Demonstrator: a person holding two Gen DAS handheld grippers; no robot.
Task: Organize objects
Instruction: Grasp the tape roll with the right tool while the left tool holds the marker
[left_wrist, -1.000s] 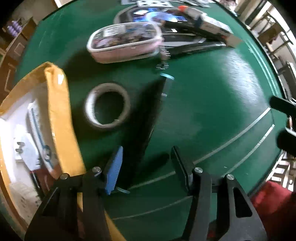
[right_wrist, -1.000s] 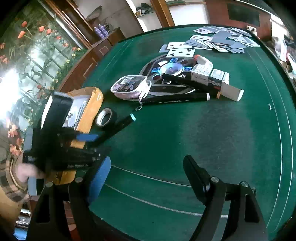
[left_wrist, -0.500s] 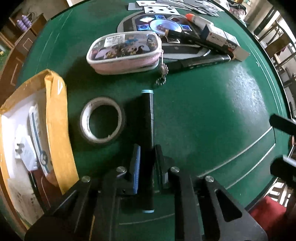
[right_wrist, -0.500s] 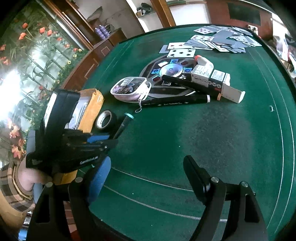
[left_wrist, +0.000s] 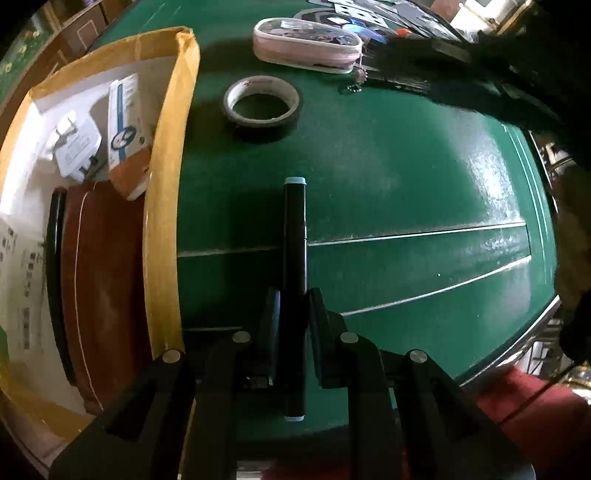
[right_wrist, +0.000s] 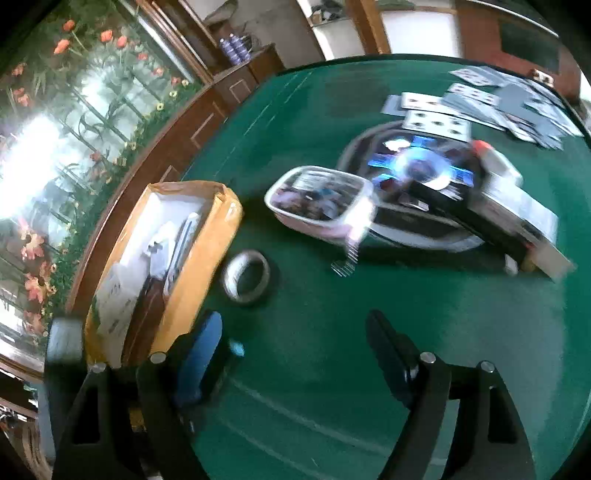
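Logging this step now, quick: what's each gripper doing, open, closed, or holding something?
Left gripper: closed on the black marker.
Right gripper: open, jaws just closing a little, nothing between them.

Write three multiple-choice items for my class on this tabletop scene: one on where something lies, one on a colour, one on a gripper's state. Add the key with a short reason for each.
1. Where does the roll of tape lie?
A. inside the yellow-edged box
B. on the green table, between the box and the pencil case
C. on top of the playing cards

2. What colour are the end caps of the black marker?
A. red
B. light blue
C. yellow

3. What is the left gripper doing?
A. standing open over bare felt
B. shut on the marker
C. shut on the tape

Key: 1 B, the roll sits on the table beside the box, short of the pencil case. 2 B, both tips show pale blue. 3 B, its fingers press the marker's barrel from both sides.
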